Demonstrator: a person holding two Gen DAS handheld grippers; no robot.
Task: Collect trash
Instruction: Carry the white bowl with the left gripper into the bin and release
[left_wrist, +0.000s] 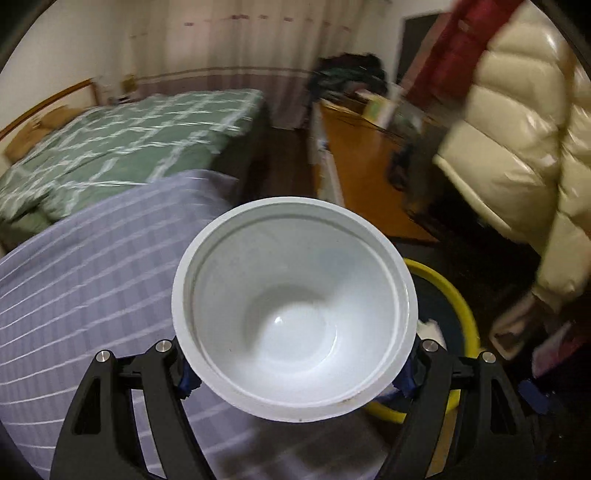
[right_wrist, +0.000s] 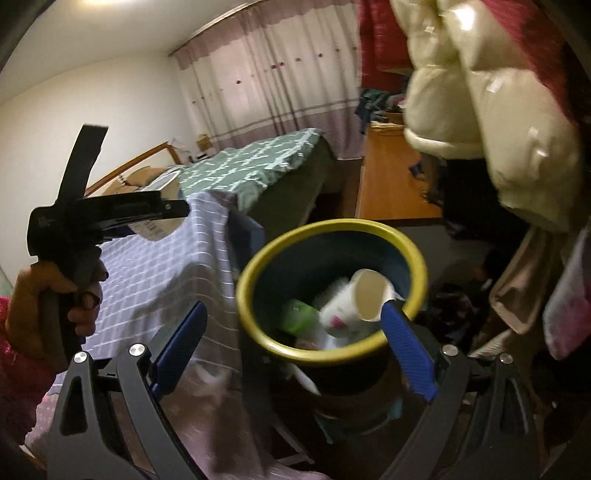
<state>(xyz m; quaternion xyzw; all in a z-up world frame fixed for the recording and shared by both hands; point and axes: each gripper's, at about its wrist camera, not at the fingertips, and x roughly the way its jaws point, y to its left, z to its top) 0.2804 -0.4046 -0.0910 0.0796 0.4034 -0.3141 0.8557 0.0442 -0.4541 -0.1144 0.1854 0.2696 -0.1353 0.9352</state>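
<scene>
The black two-finger left gripper (left_wrist: 295, 373) has its jaws clamped against the sides of a white plastic bowl (left_wrist: 295, 310), its handle gripped by the person's left hand (right_wrist: 55, 310), while the black right gripper (right_wrist: 291, 347) with blue ribbed pads (right_wrist: 408, 354) holds its jaws spread wide.

Glossy white plastic bowl (left_wrist: 295, 310); ribbed blue rubbery fingers (right_wrist: 406, 350); checked cloth tablecloth (left_wrist: 92, 280).
</scene>
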